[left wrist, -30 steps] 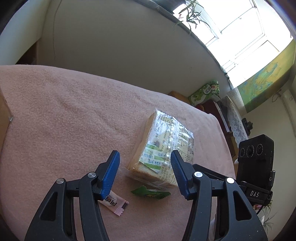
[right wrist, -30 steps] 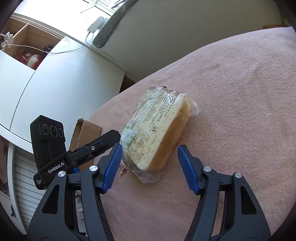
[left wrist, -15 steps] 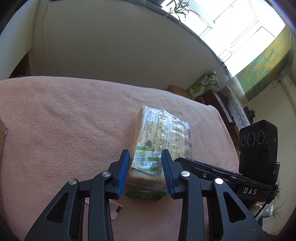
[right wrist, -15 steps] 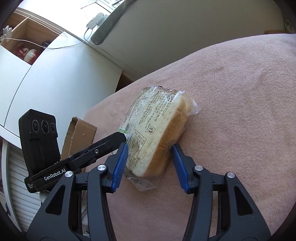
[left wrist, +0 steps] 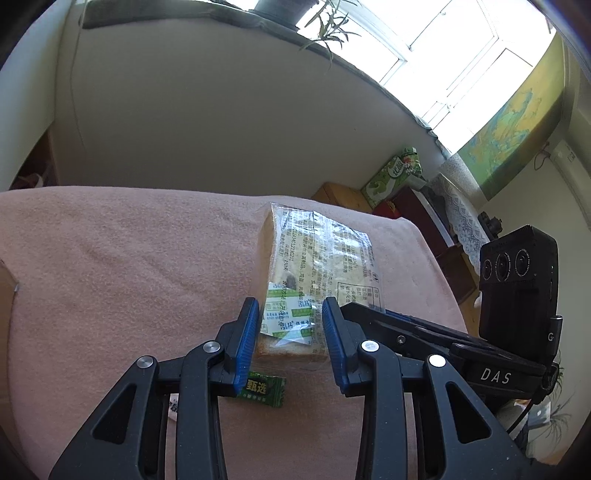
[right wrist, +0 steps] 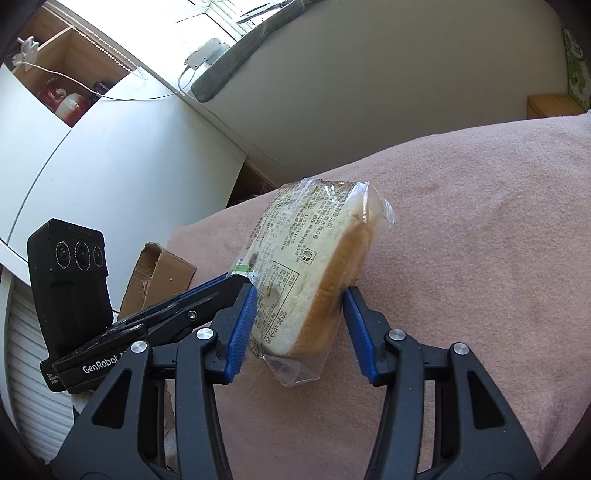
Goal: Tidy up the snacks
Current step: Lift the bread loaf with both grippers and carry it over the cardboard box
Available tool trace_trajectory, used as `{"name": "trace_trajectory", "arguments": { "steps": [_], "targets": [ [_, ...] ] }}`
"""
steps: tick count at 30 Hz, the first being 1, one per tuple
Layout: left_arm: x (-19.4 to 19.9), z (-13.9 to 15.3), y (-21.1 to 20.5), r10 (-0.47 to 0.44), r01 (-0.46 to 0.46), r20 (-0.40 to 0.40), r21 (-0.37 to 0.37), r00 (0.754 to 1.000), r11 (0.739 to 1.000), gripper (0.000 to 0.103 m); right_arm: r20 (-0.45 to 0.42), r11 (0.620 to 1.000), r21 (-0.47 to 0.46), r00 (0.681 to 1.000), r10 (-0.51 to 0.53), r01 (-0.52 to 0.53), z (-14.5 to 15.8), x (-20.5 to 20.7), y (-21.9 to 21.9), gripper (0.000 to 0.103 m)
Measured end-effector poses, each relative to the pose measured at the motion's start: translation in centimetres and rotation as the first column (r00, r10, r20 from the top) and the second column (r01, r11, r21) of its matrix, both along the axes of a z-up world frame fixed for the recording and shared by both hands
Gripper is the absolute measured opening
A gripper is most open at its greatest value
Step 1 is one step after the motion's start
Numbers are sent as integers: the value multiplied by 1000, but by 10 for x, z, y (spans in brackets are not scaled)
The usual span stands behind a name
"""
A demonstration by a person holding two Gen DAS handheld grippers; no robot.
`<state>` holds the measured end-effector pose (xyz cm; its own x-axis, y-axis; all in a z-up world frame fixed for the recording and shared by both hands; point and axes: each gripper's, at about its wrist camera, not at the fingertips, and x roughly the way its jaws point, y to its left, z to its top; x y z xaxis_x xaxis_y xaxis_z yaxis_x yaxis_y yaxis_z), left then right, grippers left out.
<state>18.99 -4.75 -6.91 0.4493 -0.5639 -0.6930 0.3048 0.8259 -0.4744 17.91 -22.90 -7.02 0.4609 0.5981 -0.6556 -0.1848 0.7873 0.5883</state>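
Bread pack (right wrist: pixel 314 273) soft, light, crushable, slick film. Both grippers, left (left wrist: pixel 290 325) and right (right wrist: pixel 299 314), clamped narrow on near end; grip crust edges gently.

I'm in a home: pink blanket (left wrist: pixel 110 266), sill plant (left wrist: pixel 325 29), wall map (left wrist: pixel 517 122), white cupboard (right wrist: pixel 92 177).

Daylight is flooding through my blown-out window (left wrist: pixel 454 55), glaring off the bread bag (left wrist: pixel 317 258); the fisheye is bending the edges and vignetting the corners black.
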Motion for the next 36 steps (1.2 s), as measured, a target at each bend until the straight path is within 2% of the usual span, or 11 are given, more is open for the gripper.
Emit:
{"name": "trace_trajectory", "arguments": {
  "steps": [8,15,24,36],
  "targets": [
    [-14,18,8,20,-22,63,23,998,1000,31,44,1000,0,999,25,-25,19,-9,9,52],
    [-30,25,40,75,-77,97,16,992,997,31,75,997,-1,995,73,-73,34,-19,37,52],
    [-53,36,85,167,-168,128,3,978,986,31,103,988,-9,982,157,-157,50,-28,94,52],
    [-89,38,156,301,-303,162,-7,940,953,31,131,960,-20,951,281,-281,63,-43,174,52]
  ]
}}
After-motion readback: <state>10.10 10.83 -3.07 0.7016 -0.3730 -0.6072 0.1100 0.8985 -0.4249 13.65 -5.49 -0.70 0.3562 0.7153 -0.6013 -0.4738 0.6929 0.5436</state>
